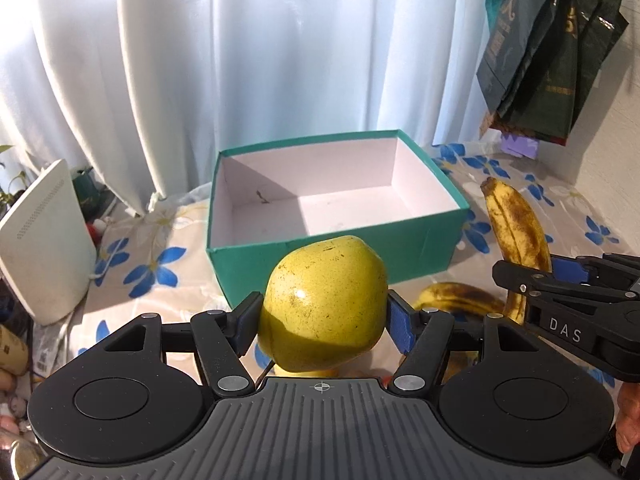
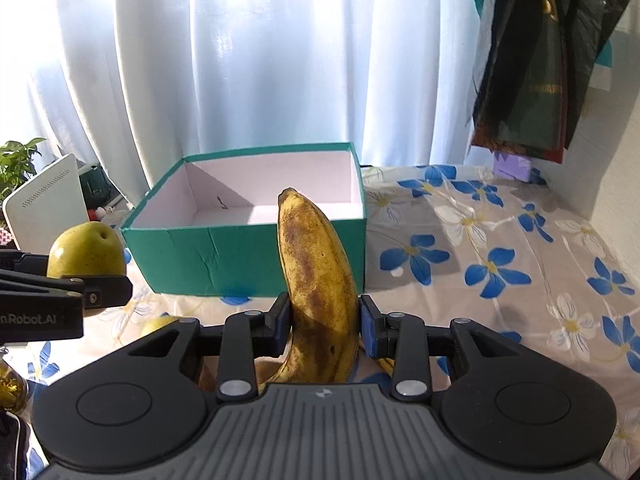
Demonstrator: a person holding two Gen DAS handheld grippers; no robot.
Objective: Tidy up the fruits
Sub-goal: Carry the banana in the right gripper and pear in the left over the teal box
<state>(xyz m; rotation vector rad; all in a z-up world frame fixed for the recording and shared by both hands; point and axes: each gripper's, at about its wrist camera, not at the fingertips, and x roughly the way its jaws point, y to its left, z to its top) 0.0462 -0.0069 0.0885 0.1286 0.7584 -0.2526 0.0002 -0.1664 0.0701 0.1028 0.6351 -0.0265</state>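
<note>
Left wrist: left hand-held gripper [image 1: 322, 320] grips pear [image 1: 322, 304]; right [image 2: 325, 326] clamps banana [image 2: 316, 280] before teal box [image 1: 336, 216].

Green-yellow pear [image 1: 324, 304] skin glossy, speckled. Banana [image 2: 318, 300] peel matt, brown-blotched. Teal box [image 1: 320, 256] matt cardboard, white paper-lined inside. Floral tablecloth [image 2: 500, 248] at 3 o'clock of box, slightly sheeny. Left gripper [image 1: 322, 320] matt black plastic, blue pads.
</note>
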